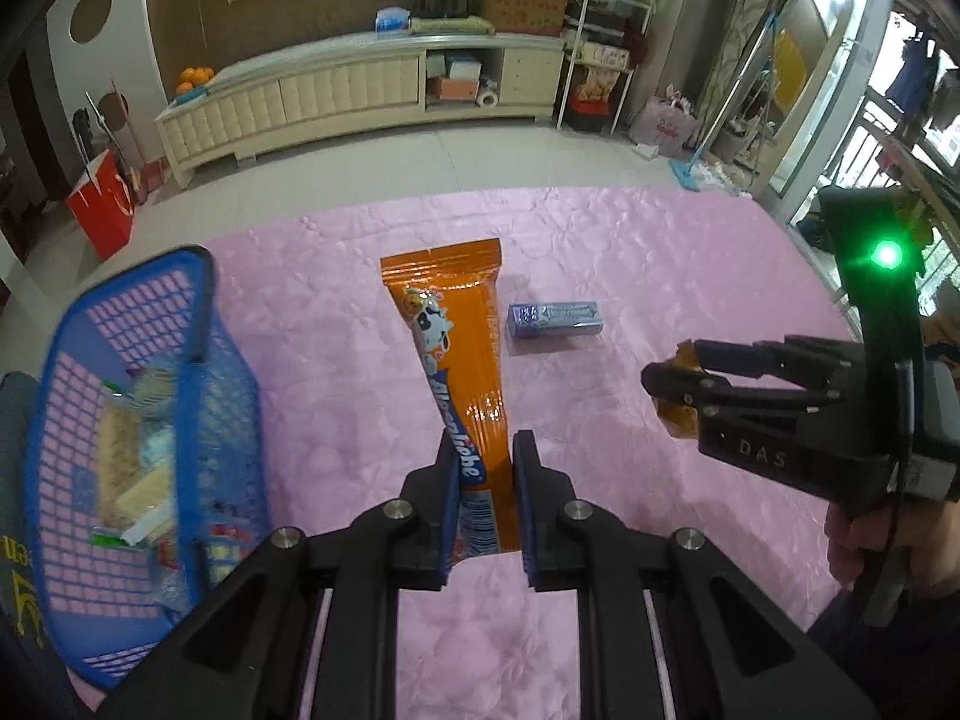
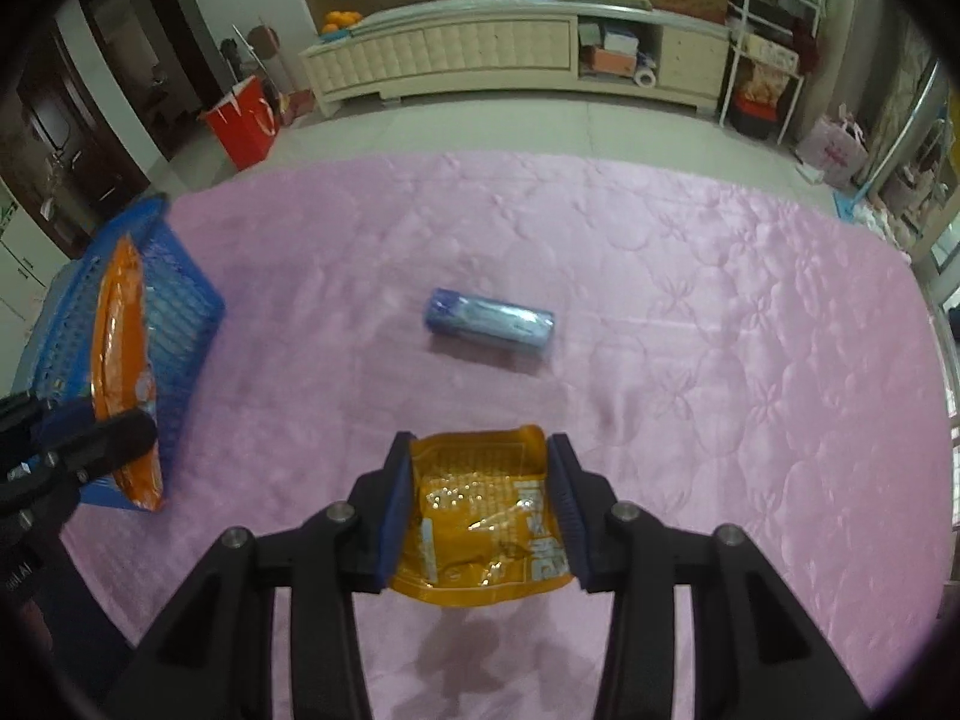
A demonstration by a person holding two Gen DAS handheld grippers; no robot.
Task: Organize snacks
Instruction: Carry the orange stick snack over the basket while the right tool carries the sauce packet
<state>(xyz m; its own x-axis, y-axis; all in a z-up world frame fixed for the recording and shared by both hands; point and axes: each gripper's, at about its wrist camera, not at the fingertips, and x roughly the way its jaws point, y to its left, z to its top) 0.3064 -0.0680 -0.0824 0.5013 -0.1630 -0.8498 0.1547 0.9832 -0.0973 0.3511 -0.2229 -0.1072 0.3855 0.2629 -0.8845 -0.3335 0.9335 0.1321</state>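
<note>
My left gripper [image 1: 485, 450] is shut on a long orange snack pack [image 1: 459, 354] with a cow picture, held above the pink cloth; the pack also shows in the right wrist view [image 2: 120, 372] beside the basket. My right gripper [image 2: 480, 456] is shut on a small yellow-orange snack packet [image 2: 480, 516]; the gripper also shows in the left wrist view [image 1: 669, 375] at the right. A blue snack roll [image 1: 555, 319] [image 2: 489, 324] lies on the cloth between them. A blue mesh basket [image 1: 192, 324] [image 2: 174, 324] with several snacks inside stands at the left.
The pink quilted cloth [image 1: 660, 252] [image 2: 720, 300] covers the table. Beyond it lie a tiled floor, a long cream cabinet [image 1: 360, 96], a red bag [image 1: 102, 204] and a white rack [image 1: 600, 48].
</note>
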